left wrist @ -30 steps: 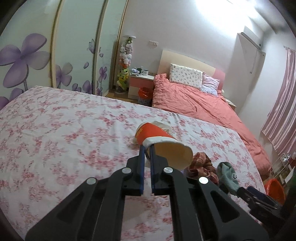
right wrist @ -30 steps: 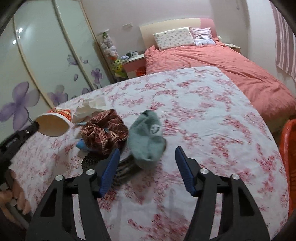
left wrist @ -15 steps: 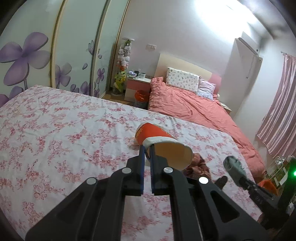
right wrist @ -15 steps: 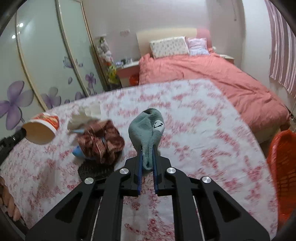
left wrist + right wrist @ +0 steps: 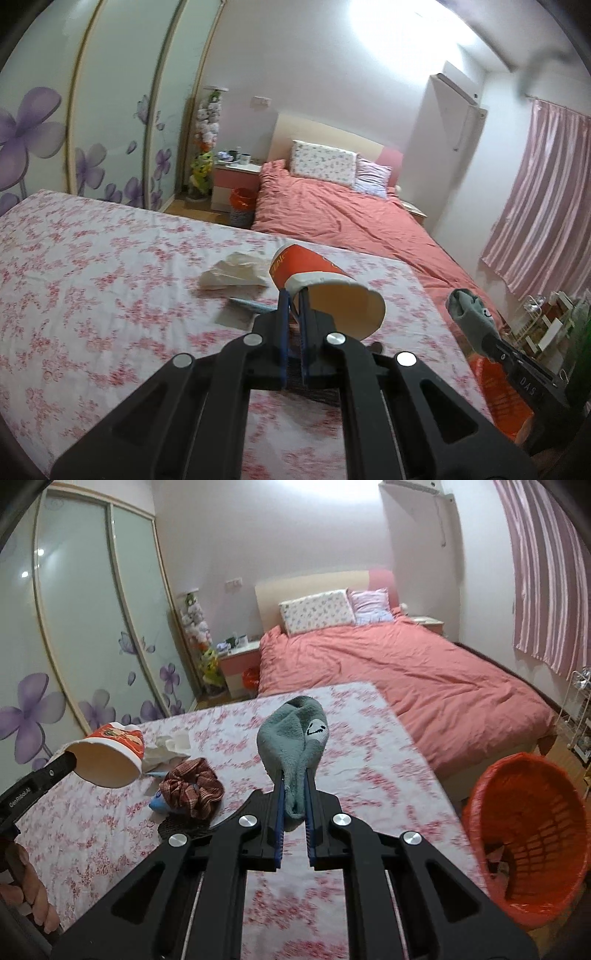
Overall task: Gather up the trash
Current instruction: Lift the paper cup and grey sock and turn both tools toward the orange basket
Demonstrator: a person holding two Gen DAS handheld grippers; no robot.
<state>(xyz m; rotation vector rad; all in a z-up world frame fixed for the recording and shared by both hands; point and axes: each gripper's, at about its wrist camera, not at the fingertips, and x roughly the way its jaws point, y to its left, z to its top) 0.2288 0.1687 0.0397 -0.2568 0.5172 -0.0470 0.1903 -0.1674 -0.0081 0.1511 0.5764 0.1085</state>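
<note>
My left gripper [image 5: 291, 295] is shut on the rim of a red and white paper cup [image 5: 321, 275], held on its side above the floral bed; the cup [image 5: 107, 755] also shows at the left of the right wrist view. My right gripper [image 5: 294, 781] is shut on a grey-green sock [image 5: 295, 738], lifted off the bed; the sock [image 5: 471, 314] shows at the right of the left wrist view. A crumpled white tissue [image 5: 234, 275] lies on the floral sheet [image 5: 92, 266]. An orange basket [image 5: 532, 834] stands on the floor to the right of the bed.
A plaid scrunchie [image 5: 192, 788] rests on a blue item [image 5: 157, 805] and a dark mesh piece [image 5: 177, 825] on the sheet. Beyond is a pink bed [image 5: 406, 672] with pillows, a nightstand [image 5: 238, 657], a small orange bin [image 5: 242, 201], flower-printed wardrobe doors [image 5: 92, 122].
The right gripper shut on the sock and lifted it off the bed. Both grippers rose and drew back; the cup now hangs clear of the tissue, and the orange basket came into the right view.
</note>
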